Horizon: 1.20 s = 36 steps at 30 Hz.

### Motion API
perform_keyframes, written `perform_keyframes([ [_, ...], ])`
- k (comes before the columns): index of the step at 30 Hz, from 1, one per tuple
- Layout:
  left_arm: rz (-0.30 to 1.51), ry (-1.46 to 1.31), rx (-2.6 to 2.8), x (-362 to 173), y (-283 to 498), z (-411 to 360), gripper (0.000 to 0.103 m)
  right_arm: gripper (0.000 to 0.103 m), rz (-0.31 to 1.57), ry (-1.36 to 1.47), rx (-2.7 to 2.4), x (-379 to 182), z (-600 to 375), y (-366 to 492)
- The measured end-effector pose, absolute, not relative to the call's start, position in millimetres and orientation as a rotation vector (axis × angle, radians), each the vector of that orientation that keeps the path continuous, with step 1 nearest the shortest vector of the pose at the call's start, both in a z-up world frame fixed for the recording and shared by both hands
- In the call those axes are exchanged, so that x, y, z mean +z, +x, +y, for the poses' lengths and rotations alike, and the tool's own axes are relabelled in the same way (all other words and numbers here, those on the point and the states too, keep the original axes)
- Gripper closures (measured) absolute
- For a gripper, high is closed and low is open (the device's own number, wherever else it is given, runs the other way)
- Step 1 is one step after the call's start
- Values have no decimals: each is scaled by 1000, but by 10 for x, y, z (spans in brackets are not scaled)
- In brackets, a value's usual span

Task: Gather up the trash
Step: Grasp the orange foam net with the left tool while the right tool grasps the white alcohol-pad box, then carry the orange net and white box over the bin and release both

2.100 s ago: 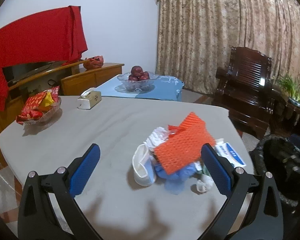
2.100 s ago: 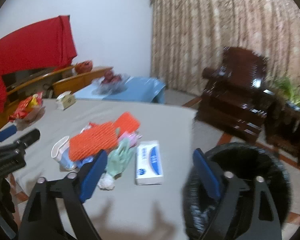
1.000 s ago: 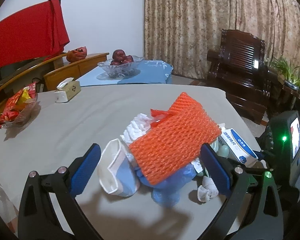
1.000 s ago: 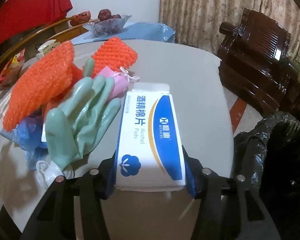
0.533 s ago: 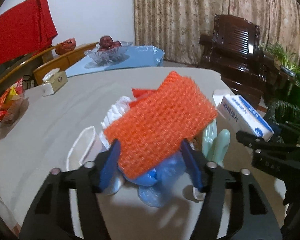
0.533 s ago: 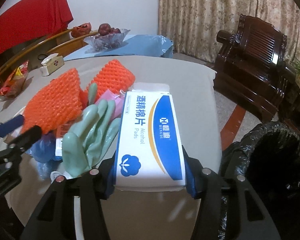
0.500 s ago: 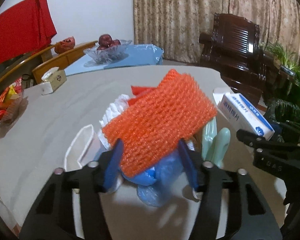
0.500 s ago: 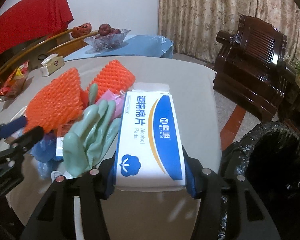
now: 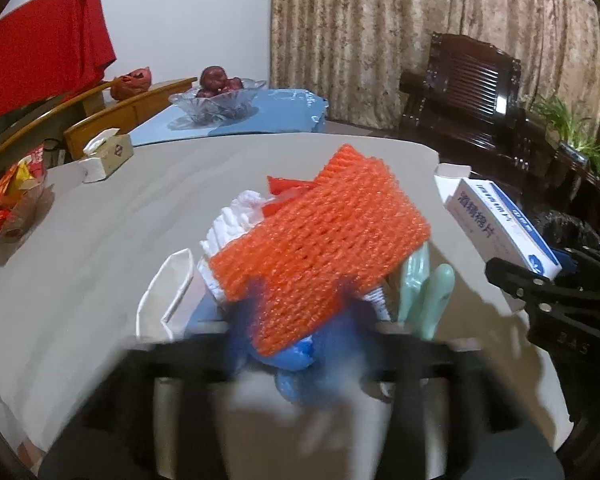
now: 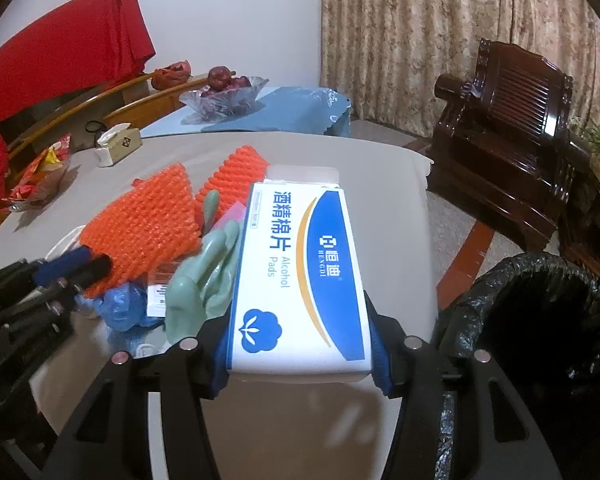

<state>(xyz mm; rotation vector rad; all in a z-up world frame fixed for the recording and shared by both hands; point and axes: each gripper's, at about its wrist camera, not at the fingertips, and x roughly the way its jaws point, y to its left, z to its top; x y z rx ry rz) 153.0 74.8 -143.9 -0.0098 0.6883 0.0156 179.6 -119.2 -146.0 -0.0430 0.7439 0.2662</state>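
The work had barely begun: the right gripper (image 10: 300, 354) was clamped on a white-and-blue cardboard alcohol-pad box (image 10: 300, 276) above the tabletop's right edge, beside the black-lined bin (image 10: 540, 320). The blurred left gripper (image 9: 300, 320) seemed closed on the crumpled orange foam netting (image 9: 320, 236). A green rubber glove (image 10: 204, 280) and blue plastic wrapper (image 10: 122, 306) lay near the front edge.

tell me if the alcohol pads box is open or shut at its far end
Open. The far-end flap of the box stands up, white inside, in the right wrist view. Whether pads remain inside cannot be told.
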Motion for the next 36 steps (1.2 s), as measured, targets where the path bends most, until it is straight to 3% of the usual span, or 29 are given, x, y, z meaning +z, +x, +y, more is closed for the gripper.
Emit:
perform_keyframes([
  [7, 734, -1, 8, -1570, 1661, 734, 40, 49, 754, -39, 263, -1509, -1203, 1821],
  [8, 737, -2, 11, -1587, 1677, 734, 44, 49, 753, -40, 261, -1508, -1212, 1823],
  [10, 747, 4, 20, -1624, 1728, 741, 64, 49, 754, -39, 257, -1509, -1229, 1826],
  [14, 728, -5, 17, -1576, 1727, 766, 81, 49, 752, -30, 251, -1492, -1266, 1823],
  [24, 641, -50, -39, -1082, 1411, 754, 79, 49, 707, -13, 265, -1285, -1327, 1672],
  [36, 571, -23, -169, -697, 1079, 253, 84, 49, 611, 45, 227, -826, -1636, 1335],
])
